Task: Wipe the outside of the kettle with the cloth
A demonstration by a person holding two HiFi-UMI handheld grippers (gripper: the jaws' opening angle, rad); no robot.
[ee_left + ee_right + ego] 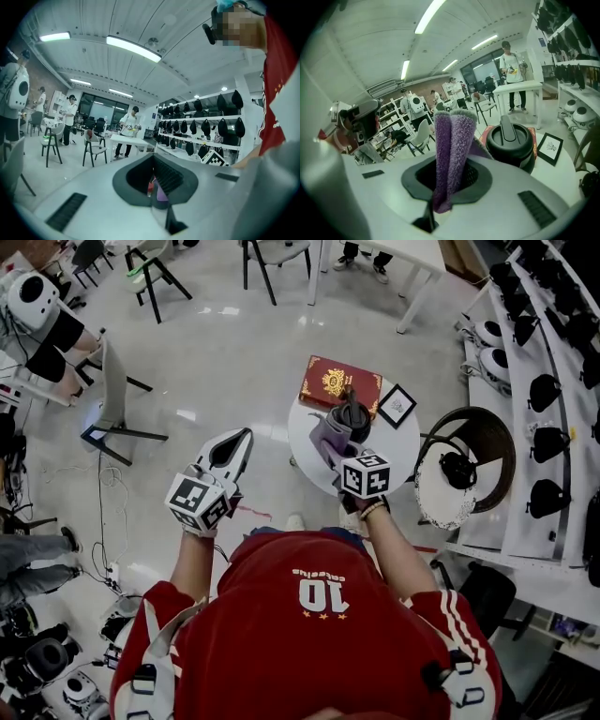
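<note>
A pale workshop floor holds a small round white table. On the table, just ahead and to the right of the right gripper, stands a black kettle. That gripper pinches a folded purple cloth, which stands up between its jaws, just beside the kettle. The left gripper, jaws pressed together on nothing, hangs off the table's edge, well apart from the kettle.

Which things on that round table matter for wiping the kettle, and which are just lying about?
For the job: kettle; purple cloth, pinched in the right hand-held gripper.
Lying about: red book and framed picture, both near the kettle; left hand-held gripper, shut, empty, off to the side.
</note>
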